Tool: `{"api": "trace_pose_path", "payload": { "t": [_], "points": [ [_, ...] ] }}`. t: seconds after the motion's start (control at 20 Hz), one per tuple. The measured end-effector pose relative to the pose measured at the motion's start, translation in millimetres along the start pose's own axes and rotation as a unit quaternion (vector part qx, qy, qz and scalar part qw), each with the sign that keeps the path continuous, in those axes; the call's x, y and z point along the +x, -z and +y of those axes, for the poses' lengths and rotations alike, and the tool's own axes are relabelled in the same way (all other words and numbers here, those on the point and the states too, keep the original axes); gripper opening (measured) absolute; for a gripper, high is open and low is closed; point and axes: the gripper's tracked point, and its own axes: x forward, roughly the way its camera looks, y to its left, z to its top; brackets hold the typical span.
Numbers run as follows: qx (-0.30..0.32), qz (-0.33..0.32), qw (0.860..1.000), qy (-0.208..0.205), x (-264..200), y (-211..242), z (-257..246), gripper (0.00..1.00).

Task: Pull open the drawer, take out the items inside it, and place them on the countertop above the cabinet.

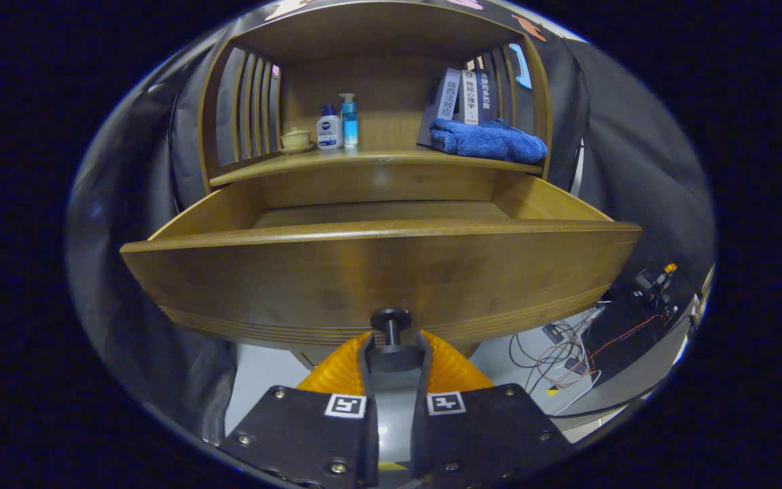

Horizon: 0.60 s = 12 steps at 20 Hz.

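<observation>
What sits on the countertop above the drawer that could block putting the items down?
Cup and two bottles at one end, blue towel and books at the other; the middle is bare. Gripper jaws grip the drawer knob.

Brown wooden drawer (377, 272) with a black knob (391, 319); blue towel (489, 140), white and blue bottles (338, 125) on the countertop (364, 159).

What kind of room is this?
Probably a test booth set up like a home: a wooden cabinet with its drawer pulled open, bottles and a folded blue towel on top. The gripper is closed on the knob.
</observation>
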Motion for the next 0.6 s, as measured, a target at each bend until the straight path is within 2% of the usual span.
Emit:
{"api": "trace_pose_path", "payload": {
  "t": [0.05, 0.2, 0.25, 0.4, 0.6],
  "points": [
    [0.006, -0.002, 1.0, -0.004, 2.3, -0.3, 0.0, 0.19],
    [-0.003, 0.013, 1.0, -0.011, -3.5, 5.5, 6.8, 0.44],
    [-0.005, 0.001, 1.0, -0.023, -8.5, -1.8, 12.2, 0.52],
    [-0.012, -0.04, 0.999, -0.018, -34.4, -26.6, 18.8, 0.77],
    [-0.02, -0.113, 0.993, -0.013, -49.1, -101.2, 27.4, 0.77]
  ]
}}
